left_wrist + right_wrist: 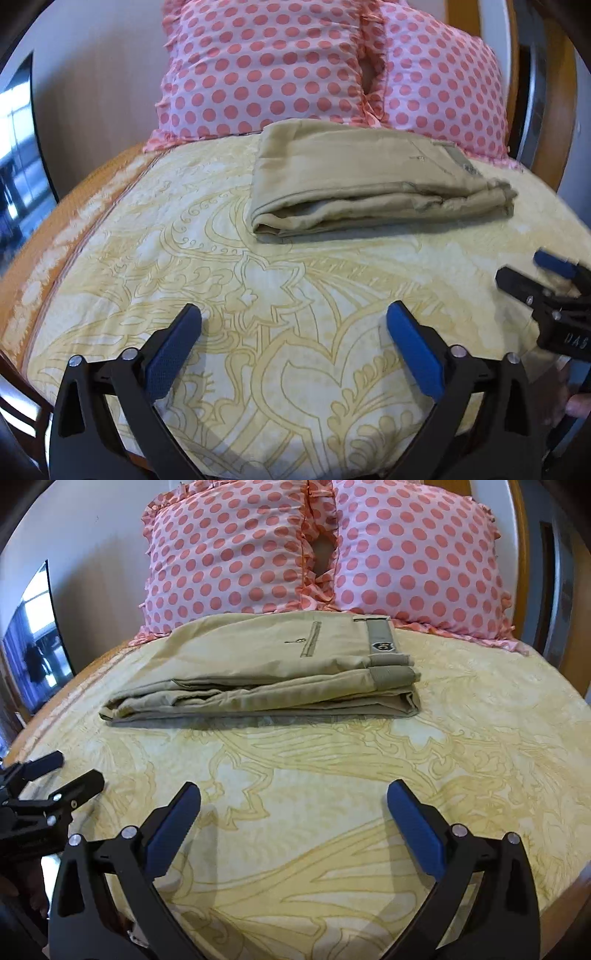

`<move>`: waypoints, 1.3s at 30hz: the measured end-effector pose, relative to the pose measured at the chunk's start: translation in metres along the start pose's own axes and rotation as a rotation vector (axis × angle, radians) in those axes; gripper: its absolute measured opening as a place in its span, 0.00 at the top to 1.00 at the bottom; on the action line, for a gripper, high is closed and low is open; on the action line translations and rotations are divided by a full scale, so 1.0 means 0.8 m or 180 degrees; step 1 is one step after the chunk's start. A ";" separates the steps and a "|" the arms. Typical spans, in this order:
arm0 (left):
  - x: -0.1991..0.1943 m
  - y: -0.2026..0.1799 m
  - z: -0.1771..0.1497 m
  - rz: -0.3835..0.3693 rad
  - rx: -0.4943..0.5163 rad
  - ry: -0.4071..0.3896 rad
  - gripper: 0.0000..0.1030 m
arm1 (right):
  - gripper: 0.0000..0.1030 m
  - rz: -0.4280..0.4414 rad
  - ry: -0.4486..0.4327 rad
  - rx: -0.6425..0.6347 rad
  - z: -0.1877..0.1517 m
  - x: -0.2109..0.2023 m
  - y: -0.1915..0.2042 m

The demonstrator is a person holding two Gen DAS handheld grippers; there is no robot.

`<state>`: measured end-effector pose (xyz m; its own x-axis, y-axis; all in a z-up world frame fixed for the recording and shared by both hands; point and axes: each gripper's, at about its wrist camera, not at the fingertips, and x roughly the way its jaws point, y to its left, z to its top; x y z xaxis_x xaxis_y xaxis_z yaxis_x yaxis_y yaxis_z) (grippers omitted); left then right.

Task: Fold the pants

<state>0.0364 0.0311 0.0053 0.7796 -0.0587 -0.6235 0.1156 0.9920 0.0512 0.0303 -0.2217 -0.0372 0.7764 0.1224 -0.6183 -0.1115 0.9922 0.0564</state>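
The left gripper (293, 328), black-framed with blue finger pads, hovers over the yellow floral-patterned bedspread (295, 295) with jaws spread wide, holding nothing. Ahead of both grippers, the tan cotton pants (266, 664) lie folded into a flat layered rectangle, the far edge touching two pink polka-dot ruffled pillows (317, 546). The right gripper (293, 808), of identical build, also has jaws spread and empty, apart from the pants.

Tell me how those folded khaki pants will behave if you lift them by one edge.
The pants are soft stacked layers, so they would likely sag and unfold. The loose layer edges facing the grippers would probably slide apart. They look light; the open left gripper and right gripper could scoop underneath.
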 end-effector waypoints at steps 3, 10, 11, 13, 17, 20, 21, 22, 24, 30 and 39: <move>-0.001 0.004 -0.006 -0.0047 -0.0036 -0.0096 0.01 | 0.02 -0.0165 -0.0157 -0.0081 -0.011 -0.002 0.007; -0.003 0.003 -0.011 -0.0037 -0.0033 -0.0183 0.01 | 0.02 -0.0210 -0.0306 -0.0035 -0.019 -0.004 0.007; -0.003 0.003 -0.011 -0.0036 -0.0031 -0.0189 0.01 | 0.02 -0.0210 -0.0307 -0.0037 -0.019 -0.005 0.007; -0.003 0.003 -0.011 -0.0036 -0.0030 -0.0190 0.01 | 0.02 -0.0210 -0.0311 -0.0037 -0.019 -0.005 0.006; -0.003 0.003 -0.011 -0.0036 -0.0031 -0.0187 0.01 | 0.02 -0.0208 -0.0306 -0.0039 -0.019 -0.004 0.005; -0.003 0.003 -0.011 -0.0036 -0.0031 -0.0188 0.01 | 0.02 -0.0207 -0.0310 -0.0039 -0.019 -0.004 0.006; -0.003 0.003 -0.011 -0.0036 -0.0031 -0.0188 0.01 | 0.02 -0.0207 -0.0309 -0.0039 -0.019 -0.004 0.006; -0.003 0.003 -0.011 -0.0036 -0.0031 -0.0187 0.01 | 0.02 -0.0208 -0.0311 -0.0040 -0.019 -0.004 0.006; -0.003 0.003 -0.011 -0.0036 -0.0030 -0.0188 0.01 | 0.02 -0.0208 -0.0311 -0.0039 -0.019 -0.004 0.006; -0.003 0.003 -0.011 -0.0037 -0.0030 -0.0188 0.01 | 0.02 -0.0209 -0.0313 -0.0040 -0.019 -0.004 0.006; -0.003 0.003 -0.011 -0.0038 -0.0030 -0.0188 0.01 | 0.02 -0.0208 -0.0317 -0.0042 -0.019 -0.004 0.005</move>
<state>0.0297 0.0350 -0.0001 0.8132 -0.0769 -0.5768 0.1197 0.9921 0.0365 0.0178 -0.2184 -0.0471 0.8400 0.0599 -0.5393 -0.0662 0.9978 0.0078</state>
